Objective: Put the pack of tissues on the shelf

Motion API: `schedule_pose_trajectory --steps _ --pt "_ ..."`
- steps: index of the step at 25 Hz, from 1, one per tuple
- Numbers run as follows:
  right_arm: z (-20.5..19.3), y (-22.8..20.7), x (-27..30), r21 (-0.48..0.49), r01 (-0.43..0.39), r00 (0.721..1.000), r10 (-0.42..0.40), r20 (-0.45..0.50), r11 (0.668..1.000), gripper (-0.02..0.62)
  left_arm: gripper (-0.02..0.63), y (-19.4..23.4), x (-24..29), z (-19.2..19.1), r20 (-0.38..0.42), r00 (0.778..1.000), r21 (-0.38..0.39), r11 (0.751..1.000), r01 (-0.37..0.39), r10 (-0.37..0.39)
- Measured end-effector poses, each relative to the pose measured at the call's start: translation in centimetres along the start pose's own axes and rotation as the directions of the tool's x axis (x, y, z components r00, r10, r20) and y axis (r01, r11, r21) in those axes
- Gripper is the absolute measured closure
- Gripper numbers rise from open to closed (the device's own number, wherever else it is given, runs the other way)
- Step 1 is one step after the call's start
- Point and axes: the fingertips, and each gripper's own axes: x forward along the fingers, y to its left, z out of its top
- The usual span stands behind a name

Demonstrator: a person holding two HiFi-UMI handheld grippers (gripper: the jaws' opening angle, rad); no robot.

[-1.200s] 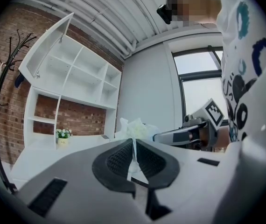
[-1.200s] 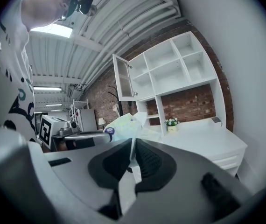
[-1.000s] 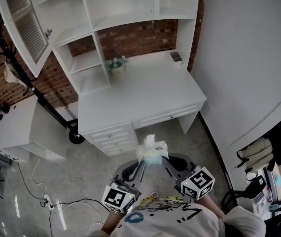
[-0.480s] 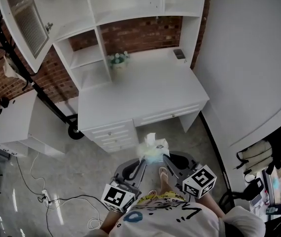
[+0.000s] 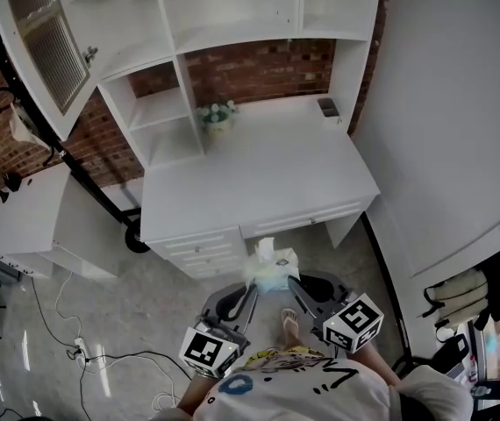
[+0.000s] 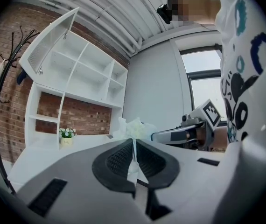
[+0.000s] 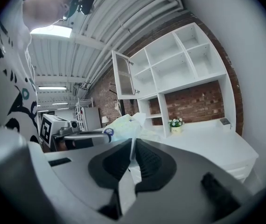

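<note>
Pack of tissues gripped by left tongs and right tongs, near desk.

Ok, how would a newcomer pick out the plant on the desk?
Find the white desk under the white shelves, against the brick wall. At its back left stands the little potted plant: pale blooms and green leaves, unlike the small dark box at the back right corner.
</note>
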Motion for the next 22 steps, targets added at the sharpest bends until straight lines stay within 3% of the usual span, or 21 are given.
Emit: schedule_pose_trajectory --steps 12,22 --pt "2.4 -7.5 2.0 -0.011 -0.032 0.999 0.032 0.013 0.999 0.557 0.58 2.3 7.3 1.7 0.028 0.999 0.013 0.999 -0.038 0.038" --pt "3.2 -11.8 3.9 -0.008 -0.09 0.996 0.089 -0.002 0.996 0.557 0.58 4.4 11.6 1.9 0.027 0.994 -0.022 0.995 -0.101 0.102"
